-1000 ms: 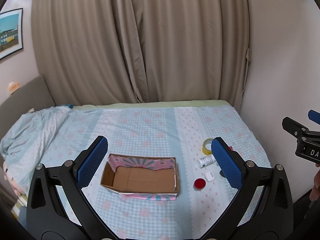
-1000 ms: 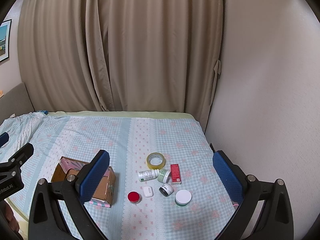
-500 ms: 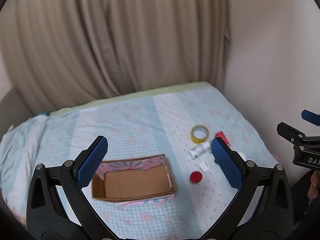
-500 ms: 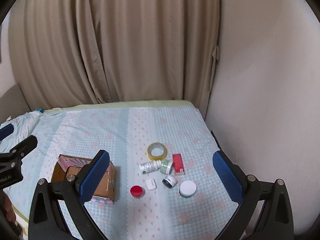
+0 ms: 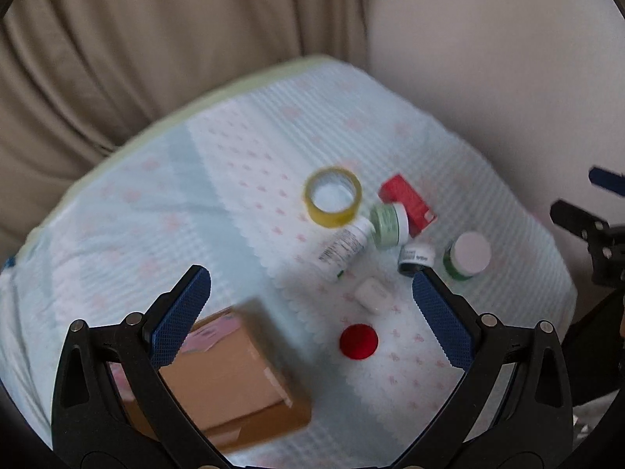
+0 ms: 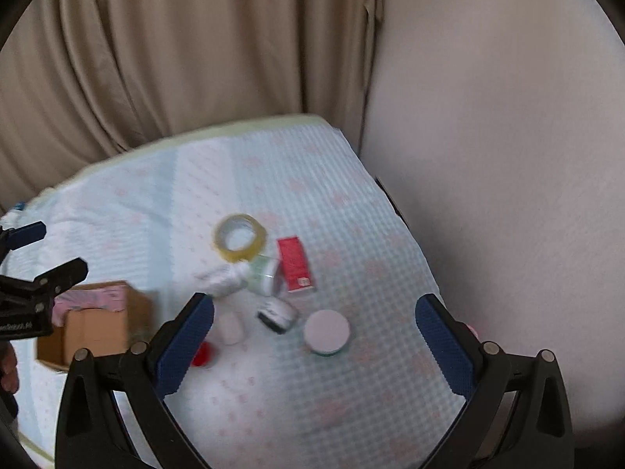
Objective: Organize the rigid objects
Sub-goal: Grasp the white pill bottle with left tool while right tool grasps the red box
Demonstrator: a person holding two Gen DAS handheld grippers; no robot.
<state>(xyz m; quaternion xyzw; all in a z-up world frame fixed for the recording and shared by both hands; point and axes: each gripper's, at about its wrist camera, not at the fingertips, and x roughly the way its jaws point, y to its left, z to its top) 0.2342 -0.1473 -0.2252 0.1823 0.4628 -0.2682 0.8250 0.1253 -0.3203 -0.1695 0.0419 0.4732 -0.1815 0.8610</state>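
Both sets of tongs are spread wide and holding nothing, just hanging over the bed (image 5: 129, 203). In the left wrist view the left tongs (image 5: 308, 312) frame the lower middle of the picture, with the cardboard box (image 5: 234, 375) at the lower left, partly behind the left finger. The small stuff sits in a loose cluster right of centre: yellow tape roll (image 5: 333, 196), red box (image 5: 408, 201) up and to the right of it, white bottle (image 5: 343, 250) lying on its side and touching a green-sided jar (image 5: 388, 226), a dark little jar (image 5: 416, 260), a white-lidded green jar (image 5: 467, 256), a small white case (image 5: 373, 295) and a red round lid (image 5: 358, 341) lowest of all. The right tongs (image 6: 314, 336) hover above the same pile in the right wrist view. Pretty blurry, so labels are unreadable. Beige curtain (image 6: 175, 47) fills the top of the frame.
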